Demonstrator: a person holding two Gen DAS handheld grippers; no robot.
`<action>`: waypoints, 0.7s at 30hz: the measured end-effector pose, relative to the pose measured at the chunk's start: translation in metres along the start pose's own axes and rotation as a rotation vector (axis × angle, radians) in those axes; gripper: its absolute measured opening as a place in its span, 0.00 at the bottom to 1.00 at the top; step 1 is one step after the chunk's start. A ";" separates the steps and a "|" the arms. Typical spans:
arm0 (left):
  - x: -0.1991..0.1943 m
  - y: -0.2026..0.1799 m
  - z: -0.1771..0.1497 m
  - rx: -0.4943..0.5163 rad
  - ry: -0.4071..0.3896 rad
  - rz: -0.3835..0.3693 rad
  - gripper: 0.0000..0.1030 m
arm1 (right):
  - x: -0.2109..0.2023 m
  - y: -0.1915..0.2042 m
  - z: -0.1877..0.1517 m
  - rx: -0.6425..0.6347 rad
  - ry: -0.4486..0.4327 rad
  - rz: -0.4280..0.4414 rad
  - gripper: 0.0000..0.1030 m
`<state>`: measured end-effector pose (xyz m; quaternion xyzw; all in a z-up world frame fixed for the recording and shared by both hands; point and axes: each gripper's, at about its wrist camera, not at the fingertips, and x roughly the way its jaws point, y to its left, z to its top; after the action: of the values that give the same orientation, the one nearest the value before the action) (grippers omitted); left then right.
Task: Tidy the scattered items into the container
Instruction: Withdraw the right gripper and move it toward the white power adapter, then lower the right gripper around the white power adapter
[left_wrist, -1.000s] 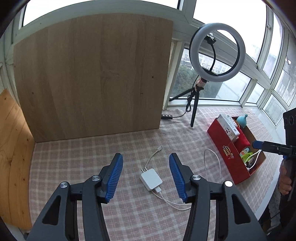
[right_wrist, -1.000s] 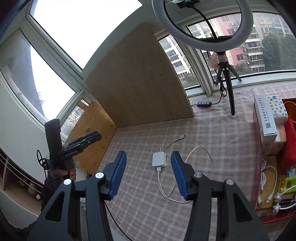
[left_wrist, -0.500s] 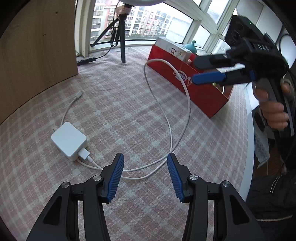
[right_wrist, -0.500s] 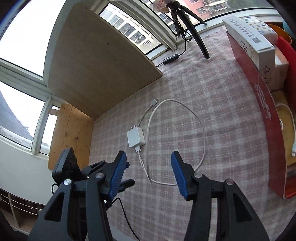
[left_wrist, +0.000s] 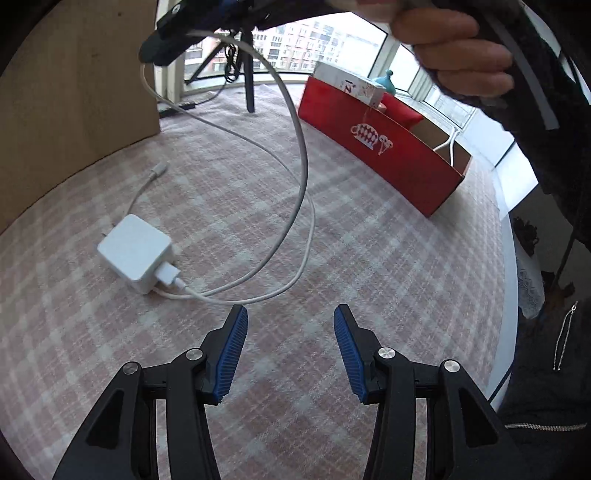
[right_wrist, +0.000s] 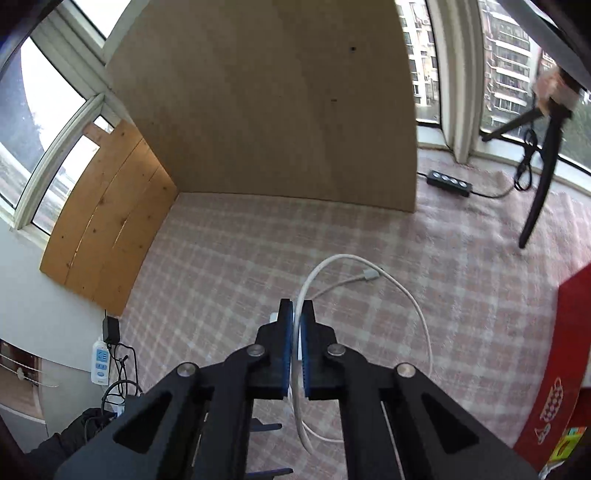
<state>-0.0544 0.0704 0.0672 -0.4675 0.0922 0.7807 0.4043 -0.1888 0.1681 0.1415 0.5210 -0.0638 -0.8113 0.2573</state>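
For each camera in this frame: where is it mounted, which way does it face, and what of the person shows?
Left wrist: sits behind the open left tongs, angled down at the checked cloth and white charger; a hand shows above.
Right wrist: sits behind the right tongs, shut on the white cable, facing the wooden board; no hand shows.
Shared: cable, cloth, red box, board.
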 end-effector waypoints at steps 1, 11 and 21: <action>-0.008 0.006 0.001 -0.018 -0.025 0.023 0.44 | 0.011 0.005 0.006 -0.015 0.008 0.012 0.04; -0.067 0.091 0.021 -0.206 -0.209 0.215 0.44 | 0.107 0.010 -0.006 0.018 0.146 0.157 0.04; -0.026 0.158 0.063 -0.269 -0.048 0.147 0.44 | 0.099 0.026 -0.056 -0.078 0.050 0.172 0.04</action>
<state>-0.2032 -0.0148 0.0852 -0.4905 0.0111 0.8245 0.2819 -0.1624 0.1072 0.0456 0.5233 -0.0703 -0.7748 0.3477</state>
